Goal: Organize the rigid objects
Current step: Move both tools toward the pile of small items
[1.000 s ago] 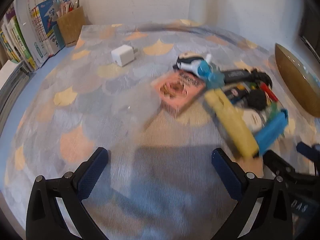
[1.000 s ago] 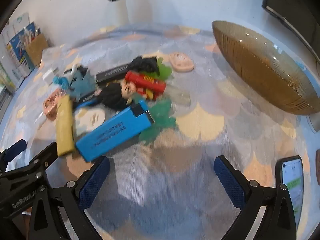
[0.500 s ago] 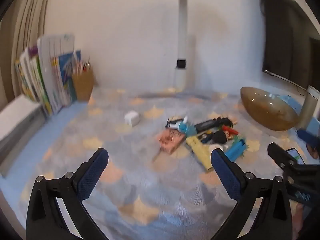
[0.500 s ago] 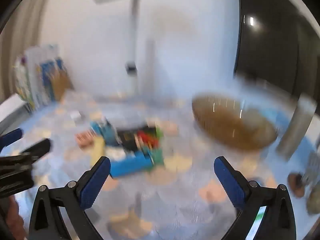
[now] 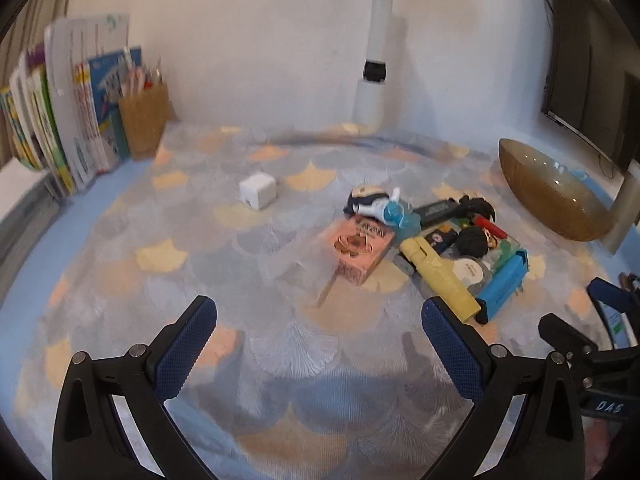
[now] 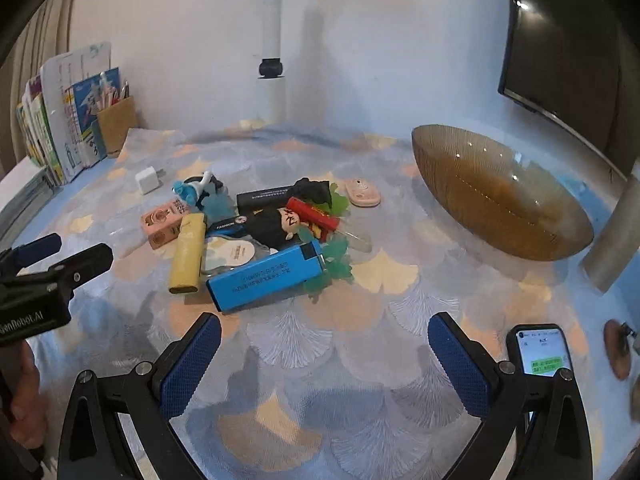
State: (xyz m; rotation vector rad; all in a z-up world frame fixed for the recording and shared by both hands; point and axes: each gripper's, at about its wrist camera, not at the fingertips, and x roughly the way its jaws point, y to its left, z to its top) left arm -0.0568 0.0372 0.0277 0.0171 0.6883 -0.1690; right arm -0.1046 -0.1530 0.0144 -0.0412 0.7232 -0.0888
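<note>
A pile of small rigid objects lies mid-table: a blue box [image 6: 266,276], a yellow case [image 6: 187,254], a pink box [image 6: 164,224], a black bar [image 6: 266,199], a red tube [image 6: 314,213], a black-haired figurine [image 6: 276,225] and a blue-white toy [image 6: 196,190]. The same pile shows in the left wrist view, with the pink box [image 5: 358,250] and the yellow case [image 5: 440,276]. A white charger cube [image 5: 258,191] sits apart to the left. My left gripper [image 5: 320,340] is open and empty, short of the pile. My right gripper [image 6: 324,350] is open and empty, in front of the blue box.
A large amber glass bowl [image 6: 496,196] stands at the right. A pink oval item [image 6: 362,197] lies beside the pile. A phone [image 6: 542,352] lies near the right gripper. Books [image 5: 60,120] and a pencil holder [image 5: 144,124] line the left. A white lamp pole [image 5: 376,48] and a monitor [image 6: 568,60] stand behind.
Both grippers swung up and back from the pile, then tilted down again. They now sit farther from the objects than a second ago. Both stayed open and empty.
</note>
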